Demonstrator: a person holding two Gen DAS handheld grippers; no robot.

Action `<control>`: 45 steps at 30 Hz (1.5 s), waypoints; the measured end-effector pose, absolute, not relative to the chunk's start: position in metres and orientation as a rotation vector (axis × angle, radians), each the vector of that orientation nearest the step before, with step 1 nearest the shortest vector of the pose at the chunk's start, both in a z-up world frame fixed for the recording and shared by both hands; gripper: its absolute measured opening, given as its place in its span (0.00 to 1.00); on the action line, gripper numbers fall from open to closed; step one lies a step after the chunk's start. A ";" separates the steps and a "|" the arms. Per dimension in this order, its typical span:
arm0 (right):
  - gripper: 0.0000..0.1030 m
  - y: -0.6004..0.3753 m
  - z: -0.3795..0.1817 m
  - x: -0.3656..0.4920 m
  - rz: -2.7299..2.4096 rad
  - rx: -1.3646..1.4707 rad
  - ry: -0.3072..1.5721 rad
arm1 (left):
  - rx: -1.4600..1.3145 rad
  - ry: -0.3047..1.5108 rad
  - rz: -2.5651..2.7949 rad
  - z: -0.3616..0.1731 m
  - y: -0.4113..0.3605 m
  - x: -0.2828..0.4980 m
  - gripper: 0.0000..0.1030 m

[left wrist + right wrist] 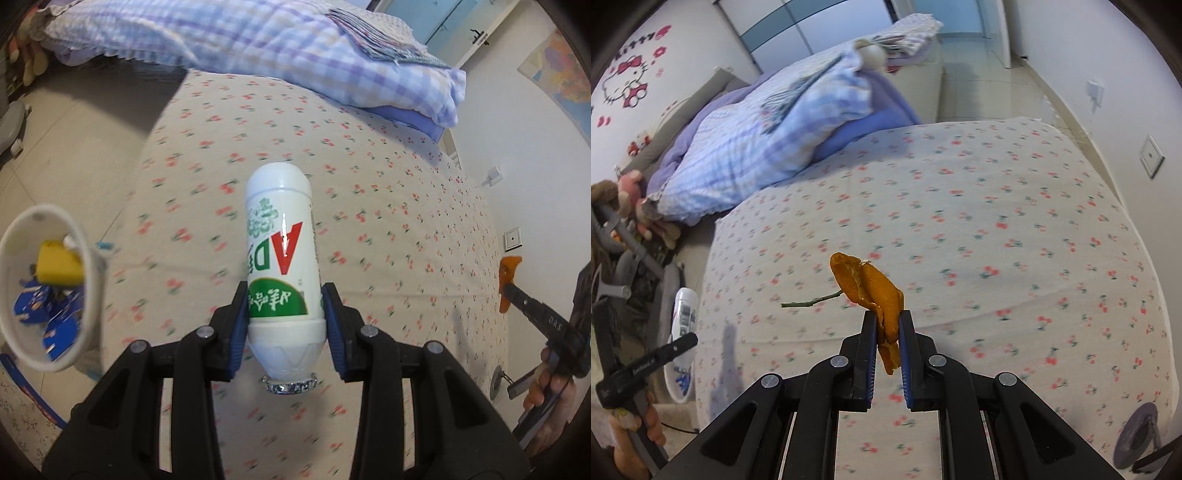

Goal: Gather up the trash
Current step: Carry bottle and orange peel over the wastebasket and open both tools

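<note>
A bed with a cherry-print sheet (369,206) fills both views, a checked quilt (258,40) heaped at its far end and a white waste bin (48,291) of scraps at its left edge. Above the sheet, the left gripper (286,317) is clamped on a white AD drink bottle (280,251). The right gripper (888,332) pinches an orange peel (875,291) with a thin stem.

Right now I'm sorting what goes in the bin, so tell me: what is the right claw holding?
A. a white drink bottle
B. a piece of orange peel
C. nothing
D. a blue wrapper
B: the right claw is shut on a piece of orange peel; the white bottle sits in the left claw.
</note>
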State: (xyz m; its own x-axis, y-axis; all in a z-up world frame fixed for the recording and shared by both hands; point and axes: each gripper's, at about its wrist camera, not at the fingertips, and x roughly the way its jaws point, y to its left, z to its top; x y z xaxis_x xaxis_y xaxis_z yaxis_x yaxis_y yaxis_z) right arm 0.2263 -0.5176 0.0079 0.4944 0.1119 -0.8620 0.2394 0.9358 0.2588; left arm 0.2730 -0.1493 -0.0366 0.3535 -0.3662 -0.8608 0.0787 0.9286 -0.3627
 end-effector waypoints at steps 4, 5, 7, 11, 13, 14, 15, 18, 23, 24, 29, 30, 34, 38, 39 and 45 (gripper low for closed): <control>0.11 -0.472 0.012 0.234 -0.013 0.322 1.060 | -0.304 1.142 -0.257 -0.033 -0.108 0.252 0.39; 0.11 -0.462 0.012 0.235 0.001 0.309 1.063 | -0.306 1.133 -0.245 -0.034 -0.099 0.248 0.39; 0.11 -0.438 0.010 0.240 0.033 0.274 1.074 | -0.329 1.133 -0.202 -0.037 -0.074 0.239 0.39; 0.11 -0.395 0.005 0.250 0.092 0.228 1.097 | -0.397 1.138 -0.149 -0.042 -0.033 0.230 0.39; 0.11 -0.377 0.003 0.253 0.113 0.215 1.103 | -0.418 1.134 -0.111 -0.045 -0.010 0.225 0.39; 0.11 -0.371 0.002 0.254 0.120 0.208 1.104 | -0.426 1.133 -0.101 -0.047 -0.003 0.224 0.39; 0.11 -0.362 0.001 0.256 0.129 0.200 1.107 | -0.438 1.132 -0.078 -0.050 0.009 0.223 0.39; 0.11 -0.338 -0.003 0.262 0.159 0.185 1.123 | -0.445 1.138 -0.034 -0.060 0.030 0.221 0.39; 0.11 -0.300 -0.007 0.270 0.199 0.162 1.133 | -0.450 1.079 -0.016 -0.066 0.054 0.224 0.53; 0.11 -0.295 -0.008 0.272 0.208 0.162 1.134 | -0.443 1.083 0.004 -0.067 0.057 0.225 0.75; 0.12 -0.257 -0.010 0.277 0.263 0.147 1.135 | -0.418 1.098 0.074 -0.066 0.071 0.219 0.87; 0.12 -0.250 -0.010 0.278 0.275 0.145 1.135 | -0.405 1.105 0.087 -0.066 0.073 0.215 0.87; 0.12 -0.218 -0.014 0.280 0.317 0.131 1.139 | -0.381 1.142 0.109 -0.073 0.084 0.206 0.88; 0.12 -0.183 -0.022 0.279 0.374 0.124 1.153 | -0.362 1.158 0.118 -0.075 0.095 0.195 0.89; 0.12 -0.175 -0.024 0.279 0.388 0.121 1.155 | -0.355 1.158 0.120 -0.075 0.096 0.193 0.89; 0.12 -0.115 -0.037 0.279 0.479 0.113 1.167 | -0.300 1.136 0.133 -0.067 0.106 0.179 0.91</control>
State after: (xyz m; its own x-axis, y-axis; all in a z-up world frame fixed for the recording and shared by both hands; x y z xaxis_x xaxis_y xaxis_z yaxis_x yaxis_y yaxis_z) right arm 0.2788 -0.1150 -0.0367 0.3050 0.4187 -0.8554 -0.3036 0.8941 0.3294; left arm 0.1790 0.1062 -0.0673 0.4189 -0.0473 -0.9068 -0.2551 0.9523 -0.1675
